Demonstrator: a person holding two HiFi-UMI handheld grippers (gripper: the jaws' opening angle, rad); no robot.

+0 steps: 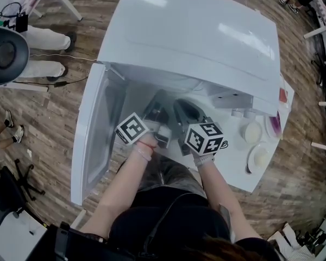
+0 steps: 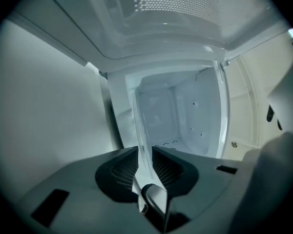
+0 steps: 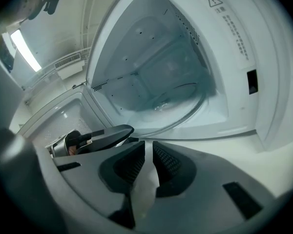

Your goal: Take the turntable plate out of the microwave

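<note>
The clear glass turntable plate (image 2: 138, 130) shows edge-on in the left gripper view, running away from the jaws toward the white microwave cavity (image 2: 180, 116). My left gripper (image 2: 144, 156) is shut on its rim. In the right gripper view the plate (image 3: 176, 101) curves in front of the cavity, just beyond my right gripper (image 3: 149, 147). That gripper's pads stand a narrow gap apart and do not press on the glass. The left gripper's dark finger (image 3: 105, 134) lies beside it. From the head view both grippers, left (image 1: 155, 109) and right (image 1: 186, 111), reach into the microwave mouth; the glass is hard to make out there.
The microwave (image 1: 195, 37) sits on a white table (image 1: 236, 173), and its door (image 1: 95, 140) swings open to the left. Small white dishes (image 1: 254, 132) (image 1: 259, 156) stand on the table at the right. A person's legs (image 1: 43, 53) and a chair base (image 1: 22, 181) are on the wooden floor at left.
</note>
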